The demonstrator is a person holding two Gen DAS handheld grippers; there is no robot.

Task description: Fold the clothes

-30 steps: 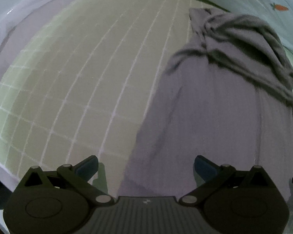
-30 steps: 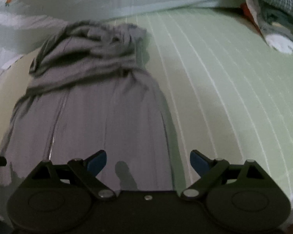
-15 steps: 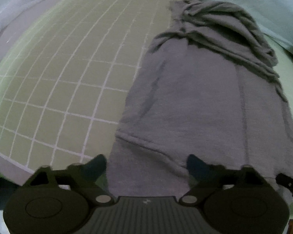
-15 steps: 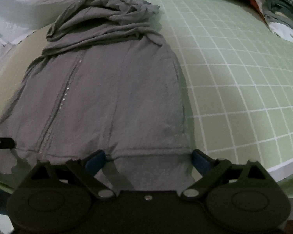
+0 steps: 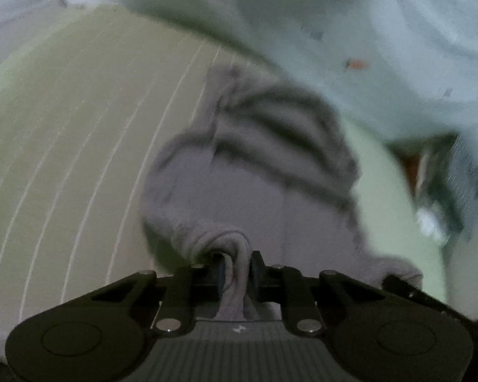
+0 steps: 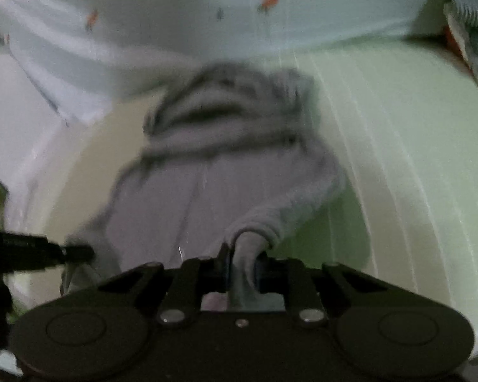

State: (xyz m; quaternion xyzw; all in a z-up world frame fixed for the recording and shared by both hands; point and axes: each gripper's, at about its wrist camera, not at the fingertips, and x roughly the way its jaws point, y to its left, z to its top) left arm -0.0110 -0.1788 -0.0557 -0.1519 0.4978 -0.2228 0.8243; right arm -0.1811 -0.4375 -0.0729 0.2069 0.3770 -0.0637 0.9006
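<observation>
A grey zip hoodie (image 5: 255, 187) lies on a green checked bed sheet (image 5: 79, 159), its hood bunched at the far end. My left gripper (image 5: 235, 270) is shut on the hoodie's bottom hem at its left corner and lifts the cloth. My right gripper (image 6: 242, 270) is shut on the hem at the right corner of the hoodie (image 6: 213, 184). The lifted hem folds toward the hood. The right gripper's tip shows in the left wrist view (image 5: 398, 283), and the left gripper's tip shows in the right wrist view (image 6: 76, 251). Both views are blurred.
A pale blue quilt with small orange prints (image 5: 350, 31) lies behind the hoodie, also seen in the right wrist view (image 6: 239, 16). A pile of other clothes (image 6: 468, 31) sits at the far right of the green sheet (image 6: 398, 159).
Both grippers were open at the hoodie's bottom hem; now both have shut on the hem and carried it up and forward toward the hood.
</observation>
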